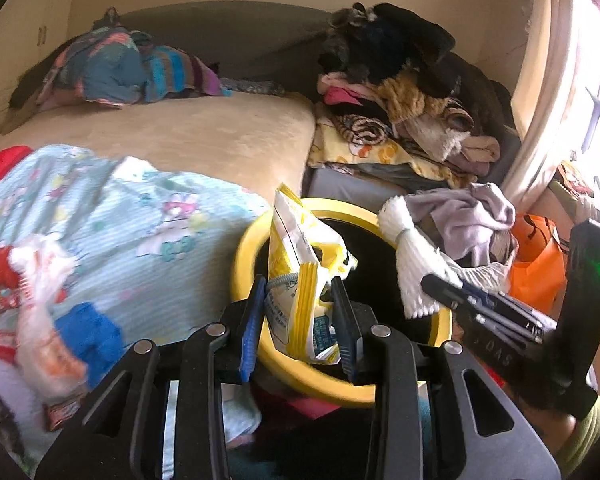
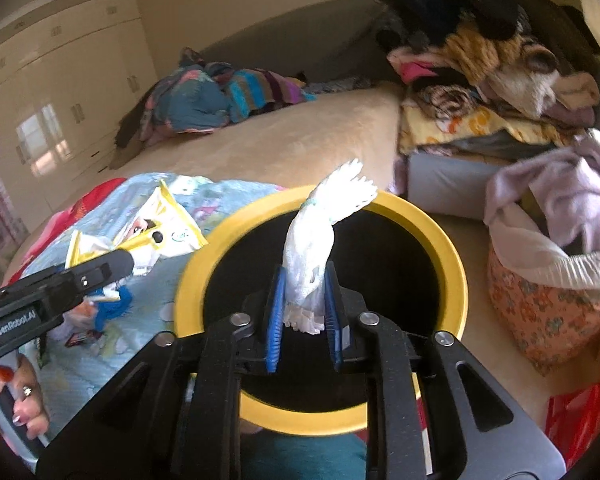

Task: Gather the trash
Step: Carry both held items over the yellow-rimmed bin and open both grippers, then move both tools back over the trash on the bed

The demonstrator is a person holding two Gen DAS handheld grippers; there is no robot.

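My left gripper [image 1: 300, 304] is shut on a yellow and white snack wrapper [image 1: 300, 280] and holds it upright over the near left rim of the yellow bin [image 1: 244, 256]. My right gripper [image 2: 303, 300] is shut on a white crumpled foam net [image 2: 312, 256] and holds it over the black inside of the bin [image 2: 456, 268]. The right gripper with the foam net [image 1: 412, 264] shows at the right of the left wrist view. The left gripper with the wrapper [image 2: 140, 232] shows at the left of the right wrist view.
More litter lies on the light blue patterned sheet [image 1: 140, 216]: a white and orange plastic bag [image 1: 44, 320] and a blue scrap [image 1: 88, 332]. A floral laundry basket [image 2: 540, 312] with clothes stands right of the bin. A clothes pile [image 1: 412, 92] is behind it.
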